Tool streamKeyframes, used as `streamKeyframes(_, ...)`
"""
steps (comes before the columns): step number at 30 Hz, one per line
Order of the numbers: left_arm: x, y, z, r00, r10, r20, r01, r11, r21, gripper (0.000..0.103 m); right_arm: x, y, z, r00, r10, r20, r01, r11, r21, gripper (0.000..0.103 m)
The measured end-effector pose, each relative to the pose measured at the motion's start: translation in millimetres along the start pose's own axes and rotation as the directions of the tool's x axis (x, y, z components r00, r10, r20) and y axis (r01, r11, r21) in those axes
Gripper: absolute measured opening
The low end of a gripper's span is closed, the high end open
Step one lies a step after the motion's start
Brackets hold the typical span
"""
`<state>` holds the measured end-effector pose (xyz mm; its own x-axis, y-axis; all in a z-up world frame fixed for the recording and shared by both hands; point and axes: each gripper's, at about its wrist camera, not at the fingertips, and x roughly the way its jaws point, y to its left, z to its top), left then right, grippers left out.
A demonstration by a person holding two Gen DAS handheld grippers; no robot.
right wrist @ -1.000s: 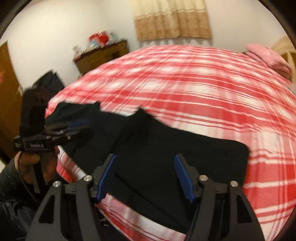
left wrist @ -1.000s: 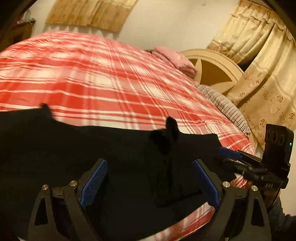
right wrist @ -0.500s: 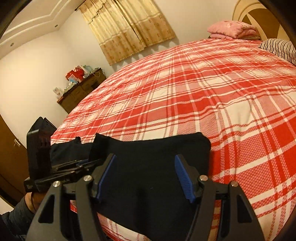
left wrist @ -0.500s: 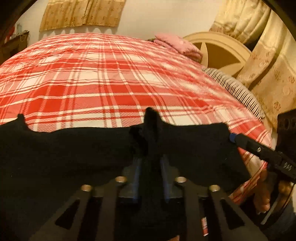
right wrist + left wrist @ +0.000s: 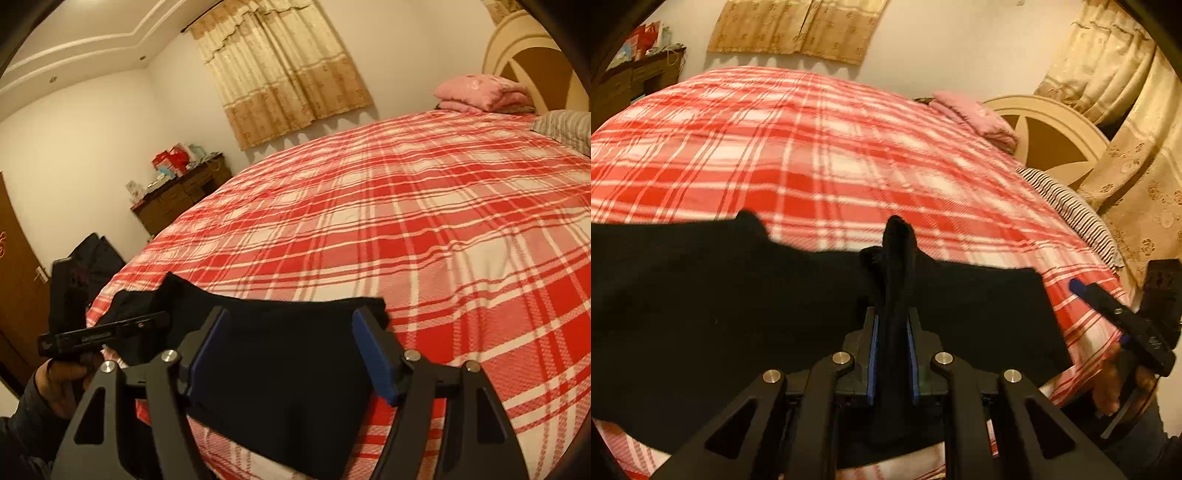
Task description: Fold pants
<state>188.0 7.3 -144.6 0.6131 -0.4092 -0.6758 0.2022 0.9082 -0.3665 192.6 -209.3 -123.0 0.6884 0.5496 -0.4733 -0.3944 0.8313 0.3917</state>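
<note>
The pants (image 5: 746,317) lie flat along the near edge of the bed (image 5: 820,155), filling the lower half of the left wrist view from 9 o'clock across to about 3 o'clock. The left gripper (image 5: 893,354) is clamped narrow on a pinch of the black cloth, which stands up in a ridge between the blue pads (image 5: 873,354) toward 12 o'clock. In the same view the right gripper (image 5: 1108,306) shows at 3 o'clock, just off the cloth's end.

From the right wrist, the right gripper (image 5: 295,354) is spread wide, its pads astride the end of the pants (image 5: 280,369) without pressing it; whether the tips touch the cloth is hard to tell, since black sits on black. The left gripper (image 5: 110,334) appears at 9 o'clock, over the far part of the garment.

The step in hand looks like taking hold for a fold: one side gripped, the other not yet. The next move likely calls for the right tongs to drop onto the hem near 12 o'clock and close on both layers, matching the left grip, so the two can lift together and carry the cloth over evenly without dragging the bedcover.
</note>
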Motion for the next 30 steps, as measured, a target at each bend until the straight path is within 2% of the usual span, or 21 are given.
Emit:
streamKeyframes(6,1.8,9.5,-5.2,1.000,0.008,-0.004,-0.008,1.000,-0.019,0.013,5.9,14.5,-5.6,0.999,0.044,-0.030,-0.046,0.997,-0.069,0.074)
streamKeyframes(12,4.4,20.9,-6.8,1.000,0.010,0.000,-0.010,0.999,-0.044,0.013,25.5,16.9,-19.0,0.989,0.043,-0.141,-0.055,0.995,-0.085,0.076)
streamKeyframes(16,3.4,22.1,-8.1,1.000,0.026,0.003,-0.025,0.999,-0.045,0.014,22.4,17.7,-19.0,0.990,0.057,-0.131,-0.069,0.994,-0.085,0.077)
streamKeyframes(17,3.8,22.1,-9.3,0.999,0.033,0.006,-0.032,0.998,-0.048,0.017,24.3,17.4,-19.7,0.989,0.053,-0.140,-0.065,0.994,-0.086,0.079)
streamKeyframes(20,5.2,21.5,-12.7,0.999,0.046,0.007,-0.045,0.998,-0.043,0.019,40.4,13.4,-27.7,0.974,0.015,-0.227,-0.036,0.996,-0.086,0.080)
streamKeyframes(22,3.5,19.3,-12.9,0.997,0.074,0.008,-0.074,0.997,-0.030,0.032,44.1,11.8,-31.5,0.971,0.002,-0.238,-0.024,0.995,-0.092,0.080)
streamKeyframes(25,-6.6,20.1,-11.0,0.993,0.113,0.021,-0.113,0.994,-0.002,0.040,42.6,14.6,-31.0,0.972,-0.007,-0.236,-0.021,0.993,-0.116,0.081)
streamKeyframes(27,-18.0,22.9,-8.7,0.984,0.175,0.046,-0.176,0.984,0.027,0.057,42.4,13.7,-31.5,0.972,-0.007,-0.234,-0.020,0.993,-0.114,0.081)
streamKeyframes(30,-32.1,31.2,-6.6,0.968,0.232,0.101,-0.237,0.971,0.039,0.058,39.3,15.7,-28.4,0.978,-0.022,-0.207,-0.002,0.993,-0.117,0.081)
